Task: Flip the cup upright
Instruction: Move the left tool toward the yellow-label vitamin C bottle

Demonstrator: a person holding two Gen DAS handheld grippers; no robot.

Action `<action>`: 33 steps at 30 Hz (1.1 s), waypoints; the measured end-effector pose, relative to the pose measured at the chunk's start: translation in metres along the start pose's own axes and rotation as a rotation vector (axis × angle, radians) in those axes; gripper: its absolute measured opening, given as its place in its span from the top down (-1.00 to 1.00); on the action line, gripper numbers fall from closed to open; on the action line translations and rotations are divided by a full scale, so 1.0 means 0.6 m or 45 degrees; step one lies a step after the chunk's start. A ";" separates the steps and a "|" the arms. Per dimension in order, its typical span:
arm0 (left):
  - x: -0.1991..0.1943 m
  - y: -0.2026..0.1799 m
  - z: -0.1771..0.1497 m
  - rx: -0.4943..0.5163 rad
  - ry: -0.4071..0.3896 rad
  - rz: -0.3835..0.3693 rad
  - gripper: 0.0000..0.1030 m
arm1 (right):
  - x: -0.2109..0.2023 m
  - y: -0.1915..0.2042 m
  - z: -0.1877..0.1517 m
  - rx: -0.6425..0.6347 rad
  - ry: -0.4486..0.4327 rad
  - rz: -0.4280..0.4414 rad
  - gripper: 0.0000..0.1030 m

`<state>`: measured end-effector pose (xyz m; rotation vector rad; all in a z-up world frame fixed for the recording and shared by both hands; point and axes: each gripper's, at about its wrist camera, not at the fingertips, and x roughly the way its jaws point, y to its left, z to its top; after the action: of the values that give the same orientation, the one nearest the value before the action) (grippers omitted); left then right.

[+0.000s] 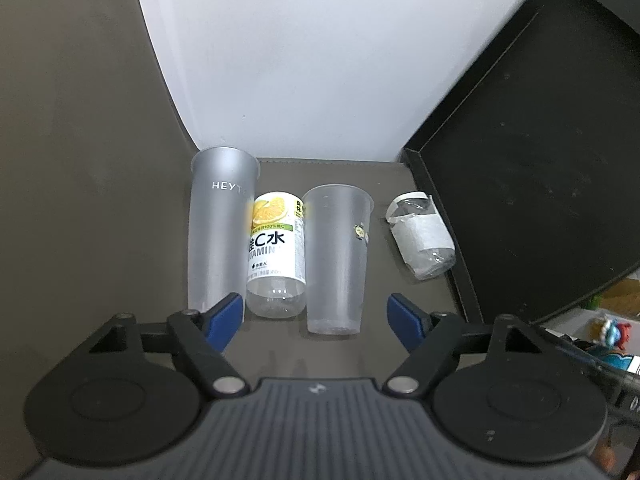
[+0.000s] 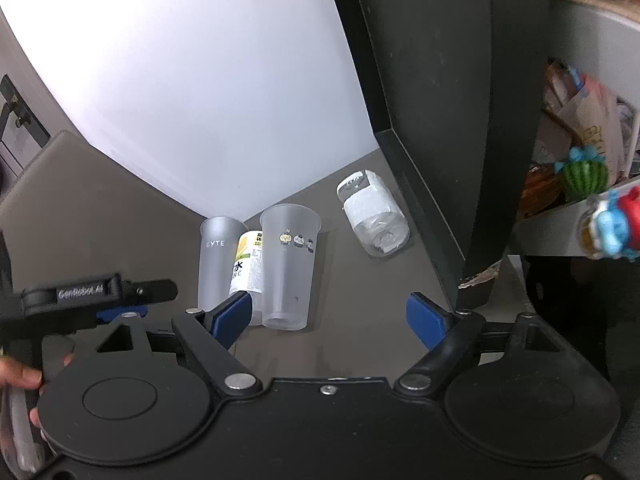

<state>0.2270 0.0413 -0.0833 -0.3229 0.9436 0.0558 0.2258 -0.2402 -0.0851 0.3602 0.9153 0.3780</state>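
1. I am holding my left tongs (image 1: 316, 312) spread wide and grasping nothing, low over the dark surface (image 1: 340, 352), so that the fingers can straddle whatever I choose from the row ahead.
2. I am taking the clear plastic cup (image 1: 338, 260) as my landmark. It seems to be lying on its side with its base towards me and its rim towards the white backdrop (image 1: 304, 60), so I am judging it to be the cup to flip, not yet upright.
3. Just left of that cup a lemon vitamin water bottle (image 1: 276, 256) is lying, touching or nearly touching it; left again, a frosted grey HEYTEA cup (image 1: 220, 232) is lying the same way.
4. Right of the clear cup, set apart and near the black board (image 1: 520, 168), a small paper-wrapped jar (image 1: 422, 236) is lying at an angle.
5. I am keeping my right tongs (image 2: 330, 316) released and empty too, facing the clear cup's base (image 2: 286, 322), where a side grip looks easiest.
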 end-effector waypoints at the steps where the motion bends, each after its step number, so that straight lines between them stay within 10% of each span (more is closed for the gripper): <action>1: 0.008 0.001 0.004 -0.002 0.005 0.003 -0.52 | 0.006 -0.001 -0.001 0.003 0.006 0.005 -0.62; 33: 0.224 0.045 0.058 -0.113 0.210 0.083 -0.24 | 0.105 -0.028 -0.006 0.112 0.113 0.009 -0.62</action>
<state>0.3286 0.0647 -0.1788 -0.3829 1.1177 0.1327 0.2602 -0.2251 -0.1384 0.4302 1.0197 0.3633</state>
